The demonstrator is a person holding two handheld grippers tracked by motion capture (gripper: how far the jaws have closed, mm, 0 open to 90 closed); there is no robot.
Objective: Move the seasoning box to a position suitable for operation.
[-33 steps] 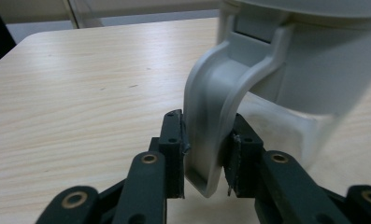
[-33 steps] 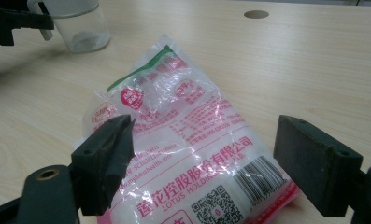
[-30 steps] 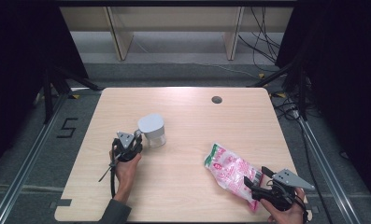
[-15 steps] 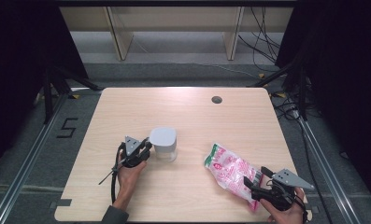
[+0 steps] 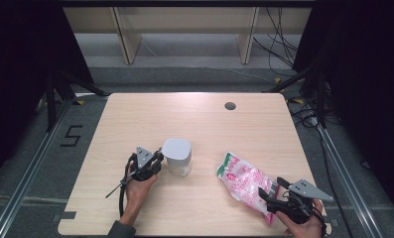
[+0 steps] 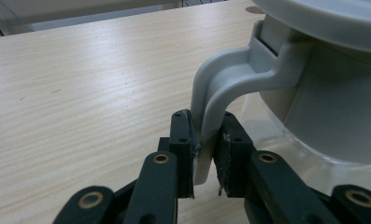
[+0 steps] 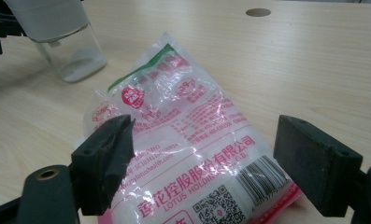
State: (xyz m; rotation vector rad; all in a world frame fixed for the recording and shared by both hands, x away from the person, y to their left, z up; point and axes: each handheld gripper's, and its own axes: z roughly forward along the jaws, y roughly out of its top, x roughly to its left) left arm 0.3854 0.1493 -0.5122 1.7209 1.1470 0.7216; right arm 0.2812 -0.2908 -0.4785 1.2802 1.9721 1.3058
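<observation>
A clear jar with a grey lid stands left of the table's middle; its lid's grey handle curves down between my left gripper's jaws. My left gripper is shut on that handle, to the jar's left. A clear plastic bag printed in pink and green lies flat near the front right. My right gripper is open at the bag's near end, its jaws wide apart on either side of it. The jar also shows at the top left of the right gripper view.
The light wooden table has a round cable hole near its far edge. Shelf legs and cables lie on the floor beyond the table. A metal rail runs along each side of the table.
My left gripper has slid the jar to the right and nearer, toward the table's middle. The right gripper and the bag have stayed in place.
</observation>
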